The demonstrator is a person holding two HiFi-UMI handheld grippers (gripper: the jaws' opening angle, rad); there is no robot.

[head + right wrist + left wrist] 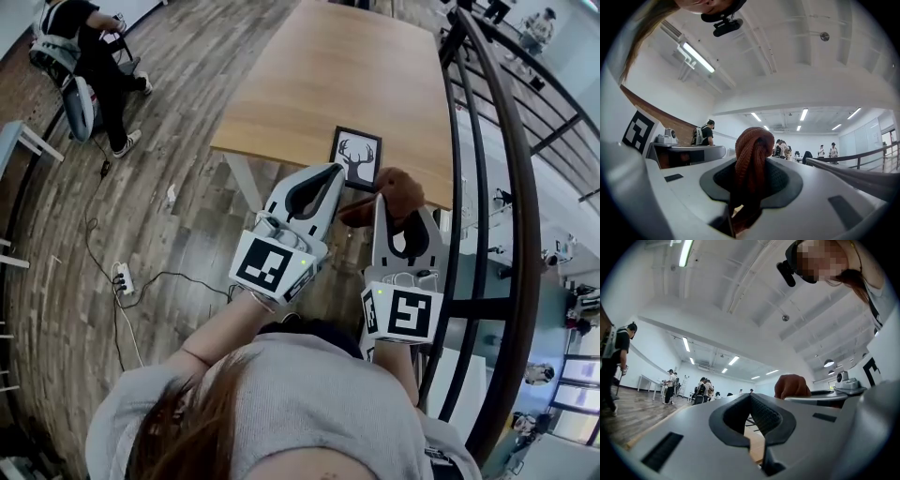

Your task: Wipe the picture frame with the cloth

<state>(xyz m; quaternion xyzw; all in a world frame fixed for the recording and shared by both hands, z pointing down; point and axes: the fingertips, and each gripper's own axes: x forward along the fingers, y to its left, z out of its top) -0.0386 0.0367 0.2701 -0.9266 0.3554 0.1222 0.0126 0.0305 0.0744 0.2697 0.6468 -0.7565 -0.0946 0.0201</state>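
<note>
A person stands at the near edge of a wooden tabletop (309,84) with a tool in each hand, the picture frame (356,157) just ahead of both. The black frame, showing a deer's head, sits close to the tabletop's near edge with its long axis running away from the person; whether it lies flat or leans cannot be told. The right tool (401,208) is clamped on a bunched rust-brown cloth (398,190), which bulges up between its jaws in the right gripper view (752,152). Seen from the head view, the cloth hangs just beside the frame's near right corner, a little nearer the person than the frame. The left tool (334,172) has its jaws together on nothing, its tip just short of the frame's near left corner. Judging from this, the cloth side needs only a short reach forward and to the left to meet the frame's face, while the empty left tool is placed to steady the frame.
</note>
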